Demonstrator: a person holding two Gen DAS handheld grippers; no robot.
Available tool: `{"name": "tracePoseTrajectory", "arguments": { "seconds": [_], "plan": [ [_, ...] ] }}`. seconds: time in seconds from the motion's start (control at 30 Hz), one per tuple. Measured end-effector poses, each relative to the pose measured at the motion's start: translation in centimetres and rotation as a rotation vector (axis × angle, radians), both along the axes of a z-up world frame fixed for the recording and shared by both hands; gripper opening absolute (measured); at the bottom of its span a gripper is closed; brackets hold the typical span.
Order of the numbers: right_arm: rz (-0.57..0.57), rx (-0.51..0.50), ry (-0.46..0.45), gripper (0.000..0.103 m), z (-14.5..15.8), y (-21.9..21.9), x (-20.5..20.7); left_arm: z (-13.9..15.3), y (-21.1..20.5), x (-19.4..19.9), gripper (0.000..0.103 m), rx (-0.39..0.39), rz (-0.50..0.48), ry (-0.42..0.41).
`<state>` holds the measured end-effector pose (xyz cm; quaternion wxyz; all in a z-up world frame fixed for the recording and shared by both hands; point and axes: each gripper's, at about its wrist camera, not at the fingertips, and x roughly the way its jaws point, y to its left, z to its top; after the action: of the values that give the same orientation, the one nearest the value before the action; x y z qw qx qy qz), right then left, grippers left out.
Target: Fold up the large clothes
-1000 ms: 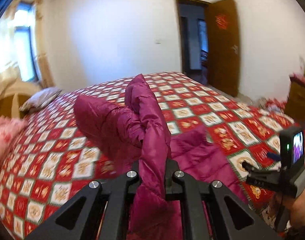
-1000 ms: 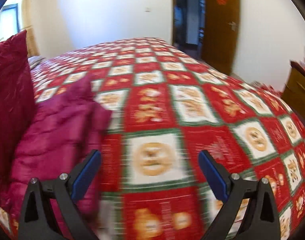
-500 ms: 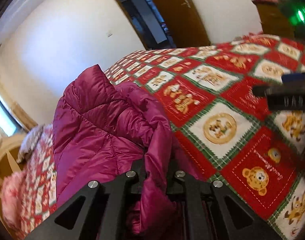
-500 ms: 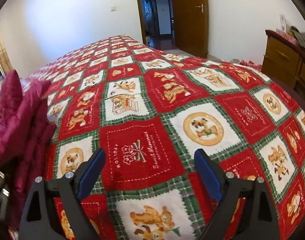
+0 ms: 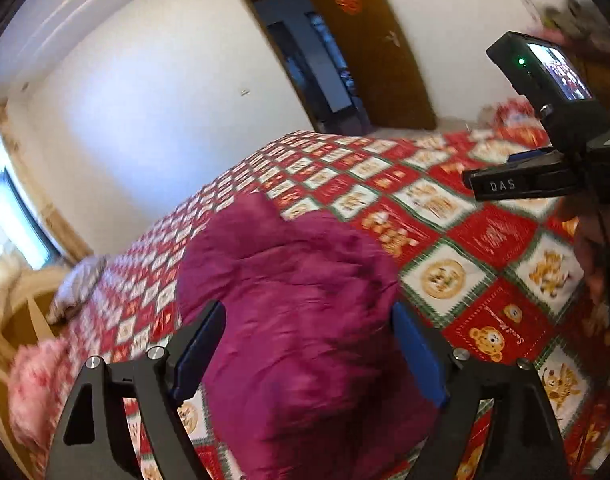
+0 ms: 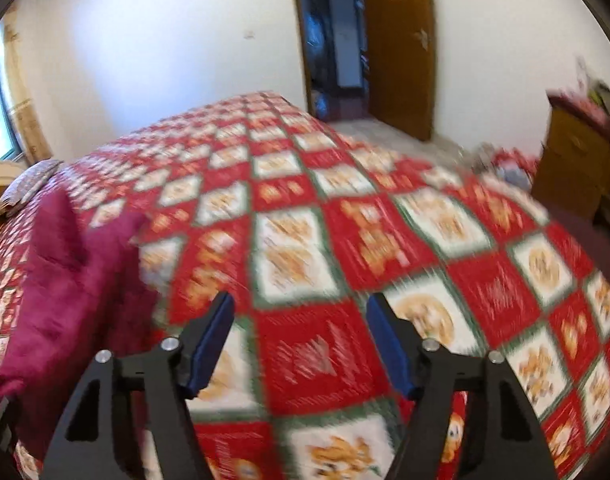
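A magenta puffer jacket (image 5: pixel 301 320) lies bunched in a heap on the red, white and green patterned bedspread (image 5: pixel 457 236). My left gripper (image 5: pixel 309 344) is open, its blue-padded jaws spread just above the heap and holding nothing. In the right wrist view the jacket (image 6: pixel 69 280) lies at the left. My right gripper (image 6: pixel 301 340) is open and empty over bare bedspread (image 6: pixel 345 240) to the right of the jacket. The right gripper's body with its small screen (image 5: pixel 545 128) shows at the right of the left wrist view.
A pillow (image 5: pixel 77 284) and a pink cloth (image 5: pixel 33 384) lie at the bed's left side. A wooden dresser (image 6: pixel 581 164) stands at the right. An open wooden door (image 6: pixel 397 44) and a dark doorway are in the far wall. A window is at the left.
My left gripper has opened and let go of the jacket, which now lies in a heap. My right gripper has stayed open and its jaws stand a little closer together.
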<state>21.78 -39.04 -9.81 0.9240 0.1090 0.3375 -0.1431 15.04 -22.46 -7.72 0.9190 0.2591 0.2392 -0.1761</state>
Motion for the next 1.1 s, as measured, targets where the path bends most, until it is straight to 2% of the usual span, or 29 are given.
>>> {"name": "tracePoseTrajectory", "arguments": {
  "seconds": [0.1,0.17,0.2,0.23,0.3,0.37,0.43,0.5,0.57,0.63,0.67,0.73,0.83,0.93,1.03,1.1],
  "plan": [
    [0.081,-0.032,-0.059,0.065,4.1,3.4,1.8,1.3,4.0,2.9,0.09,-0.069,0.118,0.018],
    [0.148,-0.037,-0.072,0.063,6.3,6.4,3.4,0.9,6.5,6.0,0.09,-0.047,0.28,0.002],
    [0.173,-0.043,-0.066,0.061,6.9,7.8,4.2,0.7,8.1,7.9,0.09,-0.048,0.366,0.015],
    [0.212,-0.044,-0.057,0.059,7.7,9.7,5.4,0.5,9.4,8.9,0.09,-0.064,0.412,0.038],
    [0.262,-0.064,-0.052,0.058,8.7,12.5,6.8,0.7,12.2,10.3,0.09,-0.156,0.446,0.091],
    [0.288,-0.112,-0.062,0.058,9.2,15.3,8.2,0.8,14.0,10.8,0.09,-0.223,0.488,0.079],
    [0.298,-0.082,-0.04,0.058,8.7,16.4,10.0,0.1,14.5,11.8,0.09,-0.227,0.533,0.065],
    [0.301,-0.054,-0.001,0.058,7.5,17.7,12.0,-1.0,15.0,13.3,0.09,-0.222,0.58,0.089],
    [0.316,-0.074,0.025,0.058,5.9,19.3,13.8,-1.9,15.1,14.7,0.09,-0.237,0.6,0.117],
    [0.328,-0.091,0.039,0.052,4.5,20.1,14.8,-2.7,15.2,16.0,0.09,-0.257,0.608,0.127],
    [0.311,-0.111,0.077,0.051,3.0,20.0,15.4,-3.0,15.1,16.5,0.09,-0.262,0.607,0.126],
    [0.278,-0.1,0.131,0.046,0.8,18.7,15.6,-3.5,14.7,17.2,0.09,-0.266,0.593,0.13],
    [0.209,-0.038,0.176,0.046,-2.9,14.9,14.5,-4.2,13.5,18.5,0.09,-0.274,0.571,0.144],
    [0.179,-0.019,0.215,0.046,-5.0,12.7,13.3,-5.1,11.0,19.3,0.09,-0.262,0.519,0.175],
    [0.157,-0.004,0.226,0.046,-4.3,11.7,12.7,-5.8,7.7,19.8,0.09,-0.194,0.46,0.18],
    [0.153,-0.018,0.182,0.046,-2.4,12.0,12.5,-5.8,5.6,19.7,0.09,-0.102,0.439,0.141]
  ]
}}
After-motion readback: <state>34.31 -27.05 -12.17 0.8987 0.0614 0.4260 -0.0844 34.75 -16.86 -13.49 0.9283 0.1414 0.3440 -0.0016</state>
